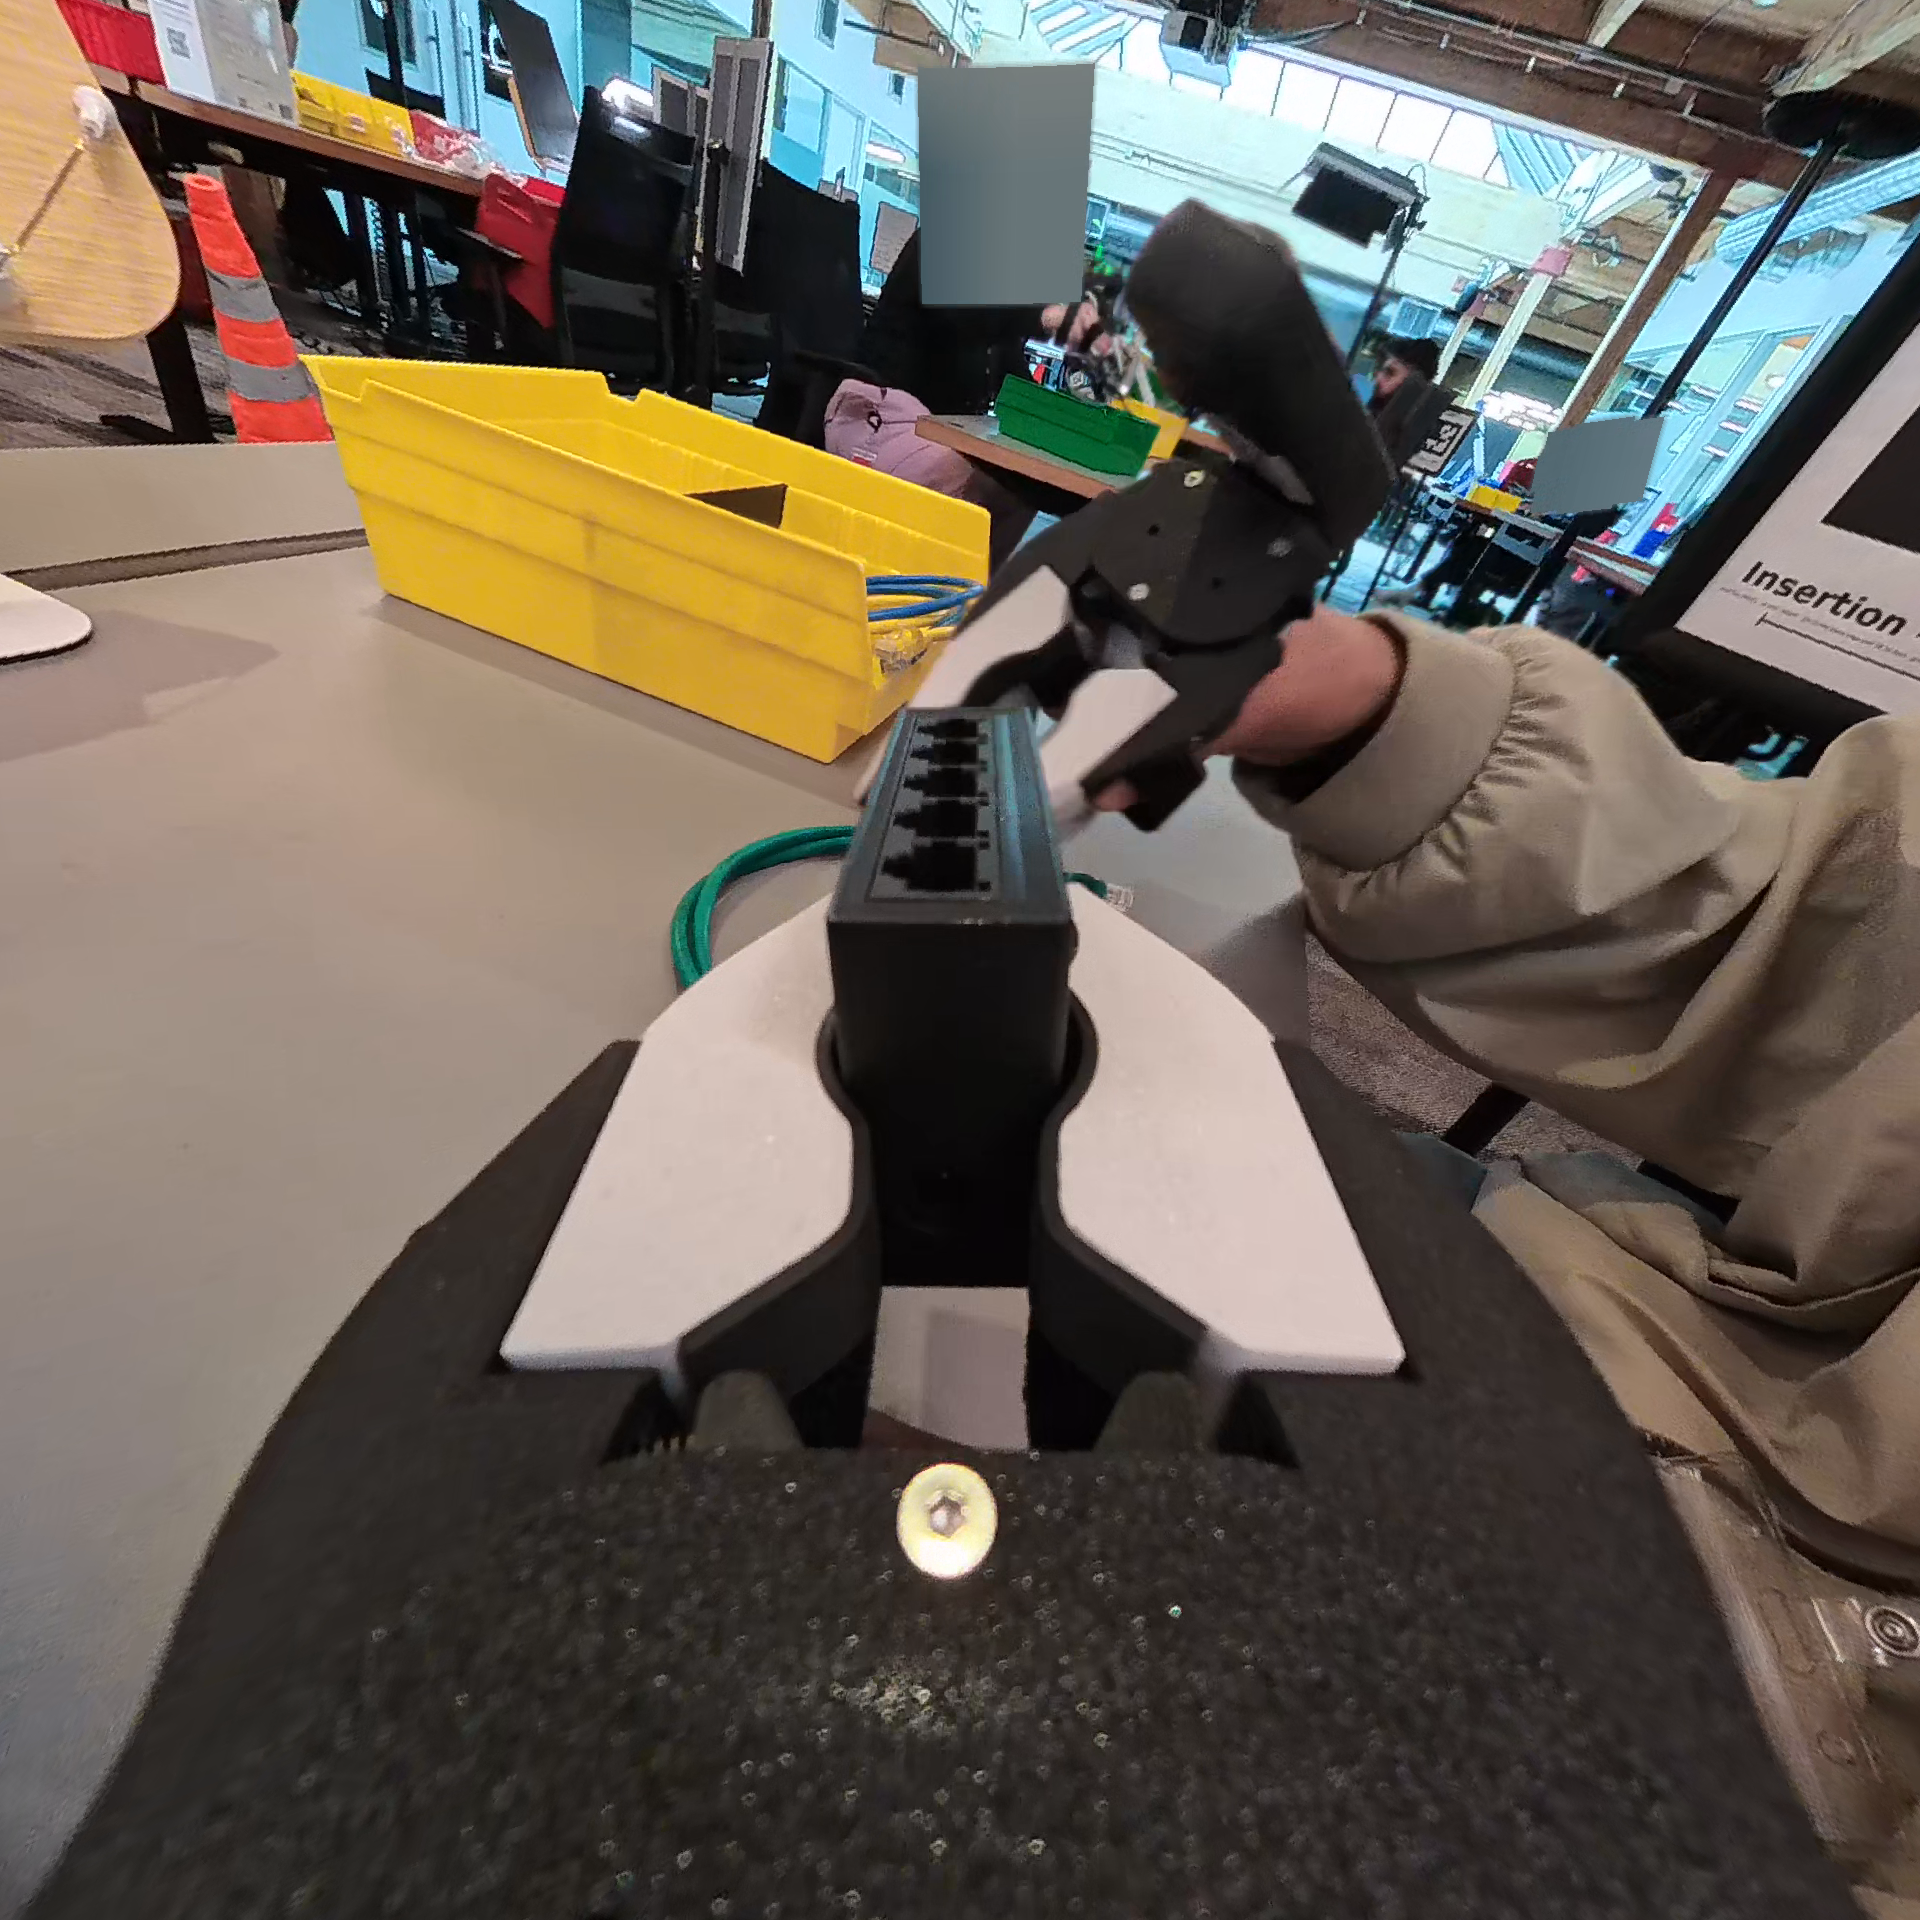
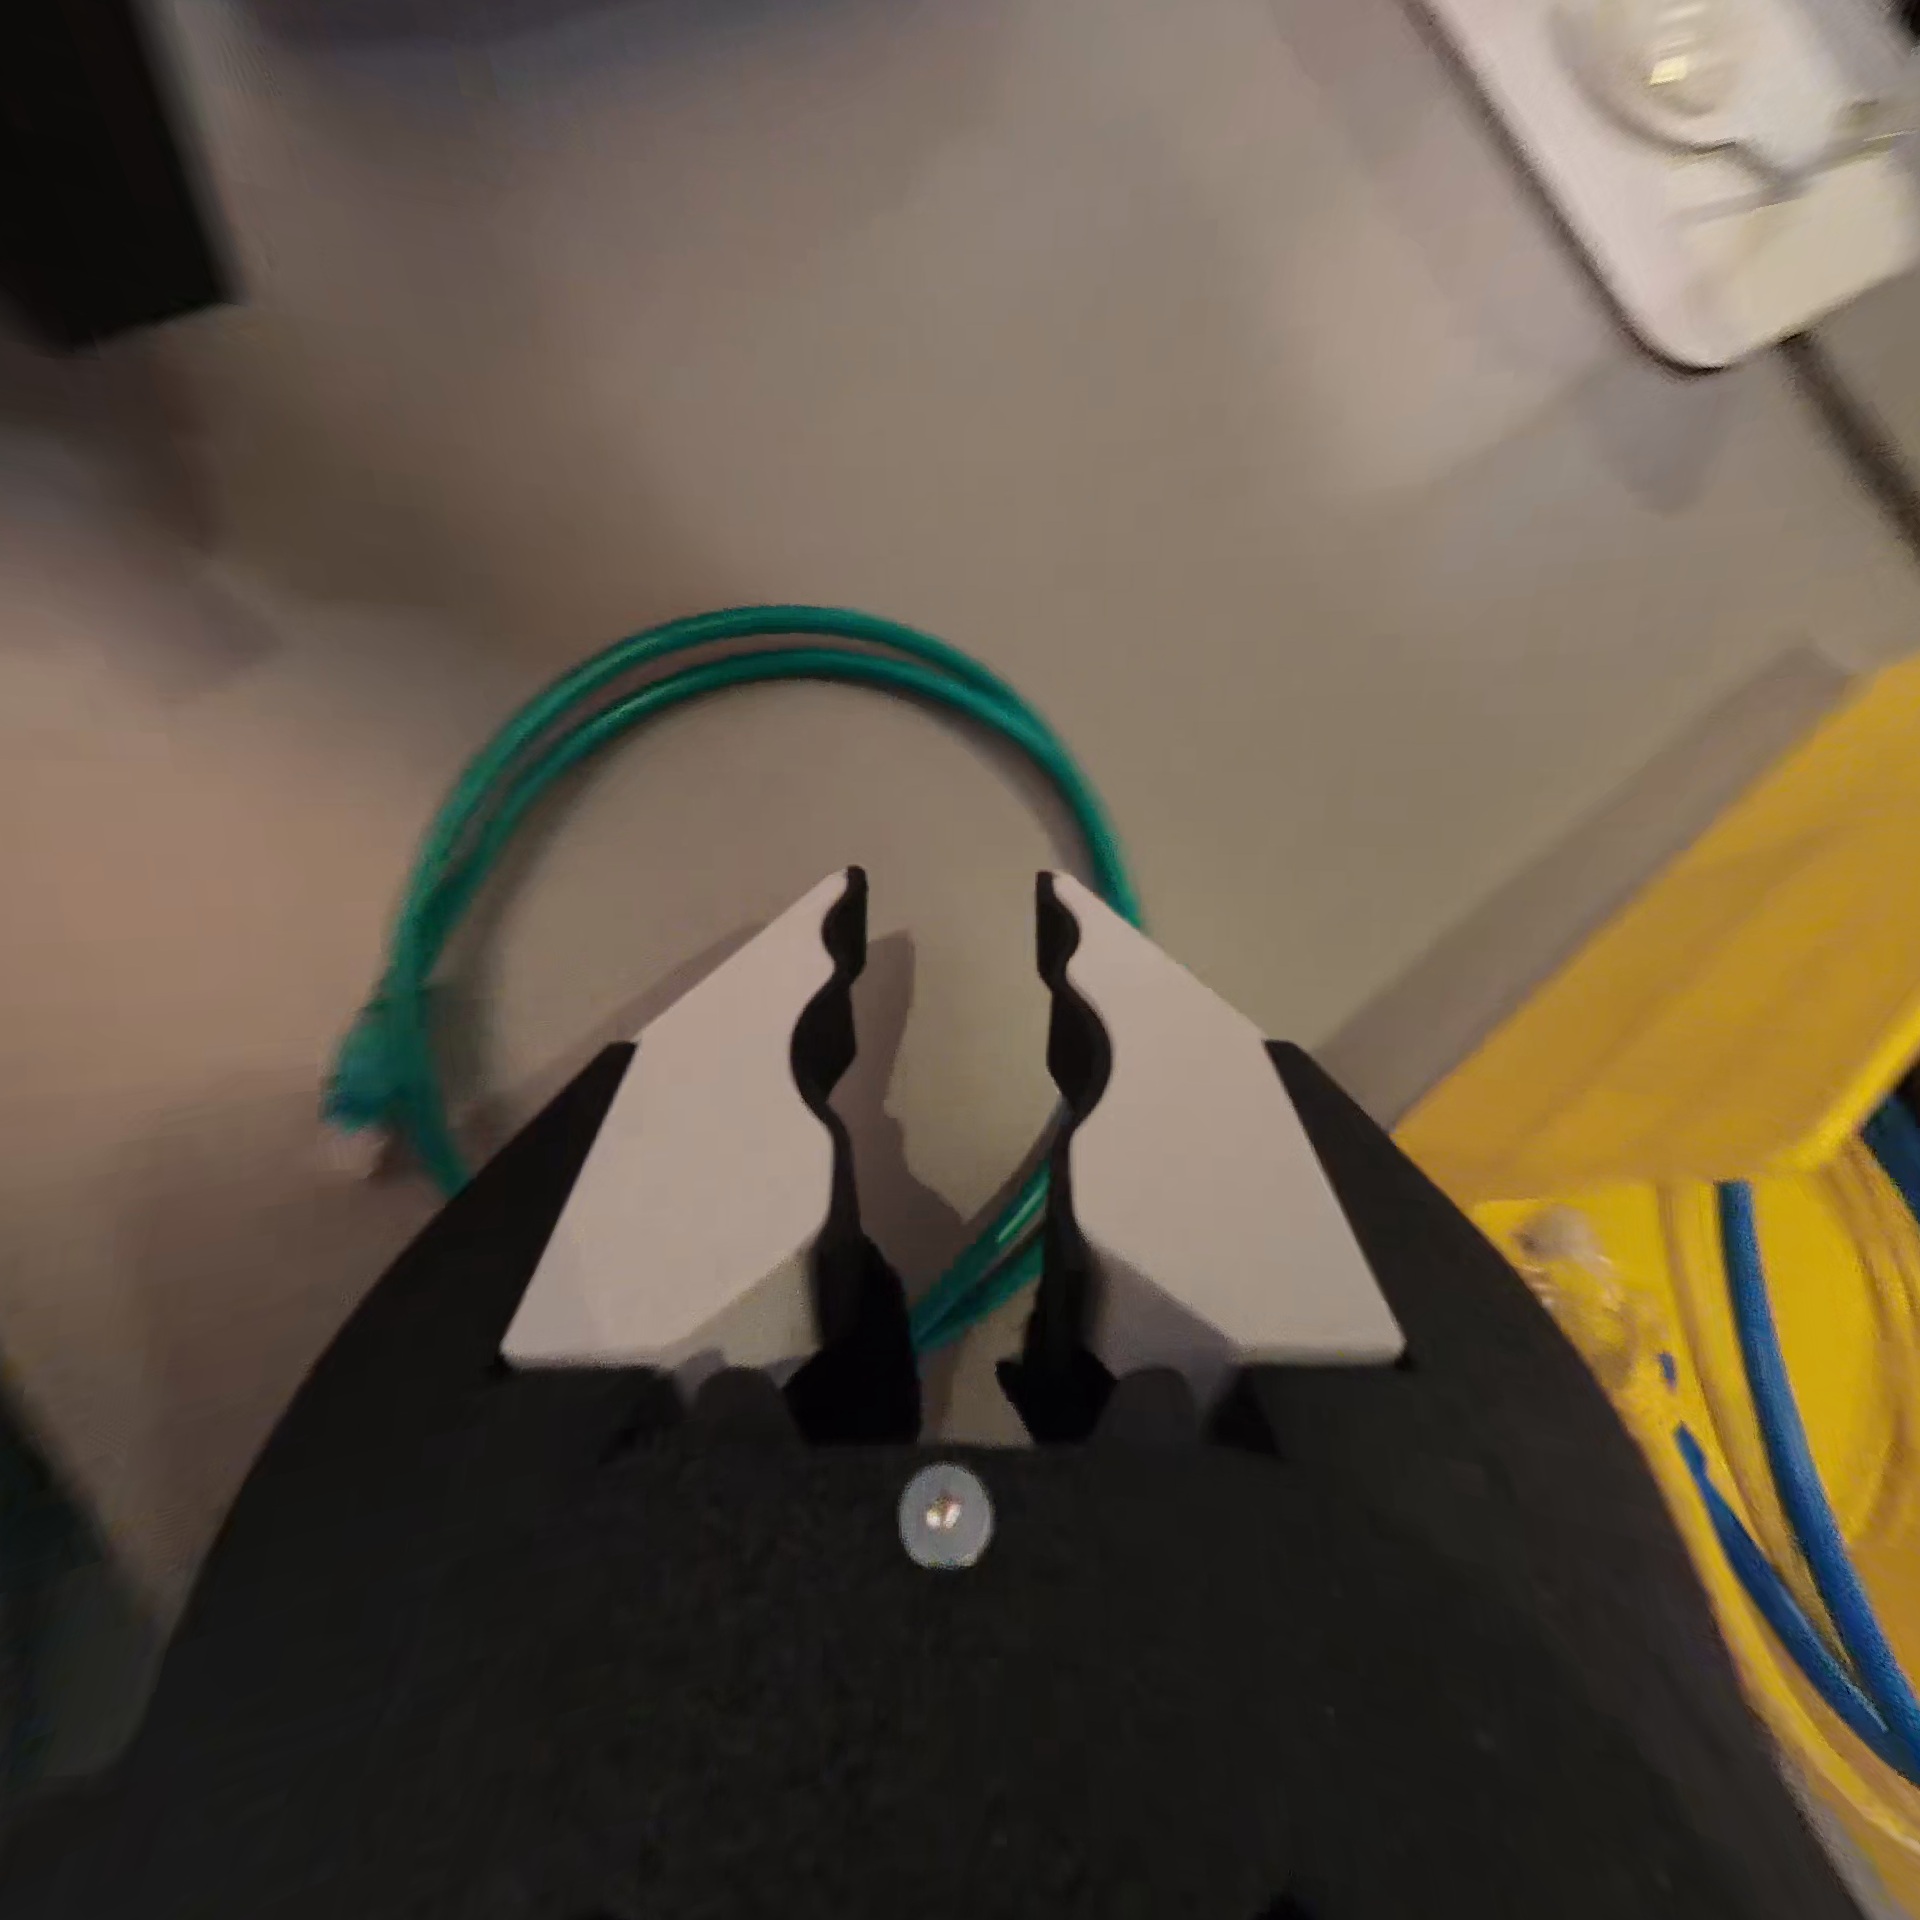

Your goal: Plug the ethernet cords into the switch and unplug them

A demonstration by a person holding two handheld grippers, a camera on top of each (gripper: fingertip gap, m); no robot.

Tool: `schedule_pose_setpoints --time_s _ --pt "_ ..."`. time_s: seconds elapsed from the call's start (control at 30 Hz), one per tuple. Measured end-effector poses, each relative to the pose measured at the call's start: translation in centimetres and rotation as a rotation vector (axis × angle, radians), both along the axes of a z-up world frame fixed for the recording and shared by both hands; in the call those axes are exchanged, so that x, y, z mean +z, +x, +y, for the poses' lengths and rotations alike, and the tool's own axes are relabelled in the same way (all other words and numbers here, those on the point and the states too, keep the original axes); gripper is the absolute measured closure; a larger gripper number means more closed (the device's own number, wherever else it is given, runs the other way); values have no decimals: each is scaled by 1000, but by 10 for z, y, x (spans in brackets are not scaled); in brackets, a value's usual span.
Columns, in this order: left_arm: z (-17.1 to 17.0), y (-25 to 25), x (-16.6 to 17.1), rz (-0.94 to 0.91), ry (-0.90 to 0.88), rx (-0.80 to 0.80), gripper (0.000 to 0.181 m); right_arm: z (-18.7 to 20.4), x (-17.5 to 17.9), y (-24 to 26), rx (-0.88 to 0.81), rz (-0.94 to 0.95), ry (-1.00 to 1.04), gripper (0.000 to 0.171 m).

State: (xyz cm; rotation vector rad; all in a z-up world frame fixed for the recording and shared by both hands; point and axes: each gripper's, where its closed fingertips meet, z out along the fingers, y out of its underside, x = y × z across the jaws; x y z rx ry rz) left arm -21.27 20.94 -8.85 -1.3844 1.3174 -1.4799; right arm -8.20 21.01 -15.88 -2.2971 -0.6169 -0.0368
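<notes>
My left tongs (image 1: 951, 997) clamp the switch (image 1: 951, 831) while my right tongs (image 2: 951, 883), apart and empty over the green cord (image 2: 727, 665), risk pinching its loop instead of its plug (image 2: 358, 1070).

black switch (image 1: 951, 935) in left claw (image 1: 951, 997)

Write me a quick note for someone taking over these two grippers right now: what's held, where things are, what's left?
Left gripper: shut on the switch, ports up, all empty.
Right gripper: open, empty, above the green cord.
Green cord lies loose on the table; blue cords sit in the yellow bin.
Done: nothing plugged.
Left: grab a plug, insert it, then unplug.
</notes>
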Motion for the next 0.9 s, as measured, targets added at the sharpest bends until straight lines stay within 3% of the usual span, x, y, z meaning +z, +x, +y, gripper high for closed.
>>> schedule_pose_setpoints --time_s 0.17,0.33,0.57,0.7,0.9 --pt "-4 3 -3 12 1 -19 151 32 -23 19 -88 -36 -2 133" --pt "-12 3 -4 20 12 -48 151 53 -41 23 -126 -48 -16 150" --pt "-10 2 -4 17 16 -37 151 42 -39 17 -39 8 -49 166" --pt "-4 -1 2 -10 9 -13 151 33 3 18 -29 -18 57 166" --pt "-1 -3 7 -39 -31 -9 152 0 136 84 -192 -116 268 166"
